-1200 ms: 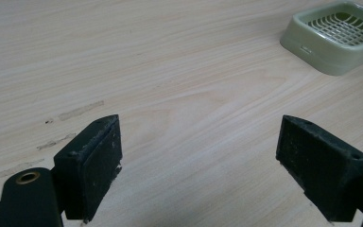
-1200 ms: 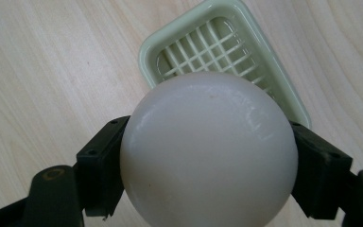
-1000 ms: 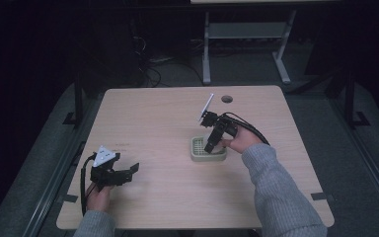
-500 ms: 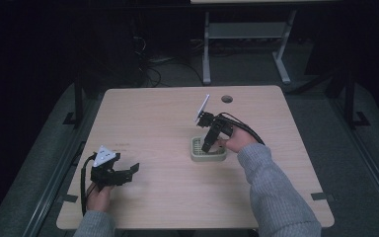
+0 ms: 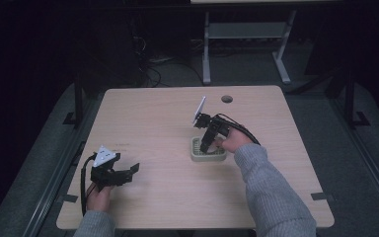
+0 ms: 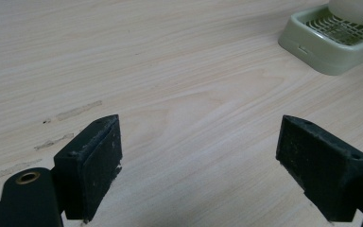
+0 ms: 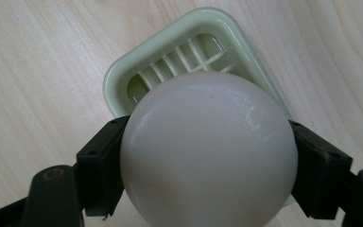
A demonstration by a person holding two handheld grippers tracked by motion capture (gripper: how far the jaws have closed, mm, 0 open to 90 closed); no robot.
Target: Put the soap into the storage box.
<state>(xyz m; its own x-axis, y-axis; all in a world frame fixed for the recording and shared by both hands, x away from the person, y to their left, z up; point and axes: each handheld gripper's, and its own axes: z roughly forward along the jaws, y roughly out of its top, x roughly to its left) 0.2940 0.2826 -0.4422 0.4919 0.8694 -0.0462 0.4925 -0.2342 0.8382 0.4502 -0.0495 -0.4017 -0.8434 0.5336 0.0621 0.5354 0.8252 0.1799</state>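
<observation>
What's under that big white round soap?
A pale green slatted soap dish sits below the white round soap, which the right gripper clamps. The soap covers most of the dish's floor.

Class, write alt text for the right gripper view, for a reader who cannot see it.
A smooth white soap bar is clamped between the two black jaws of the right tool, held just above a pale green slatted soap dish. The dish sits on a light wooden table.
</observation>
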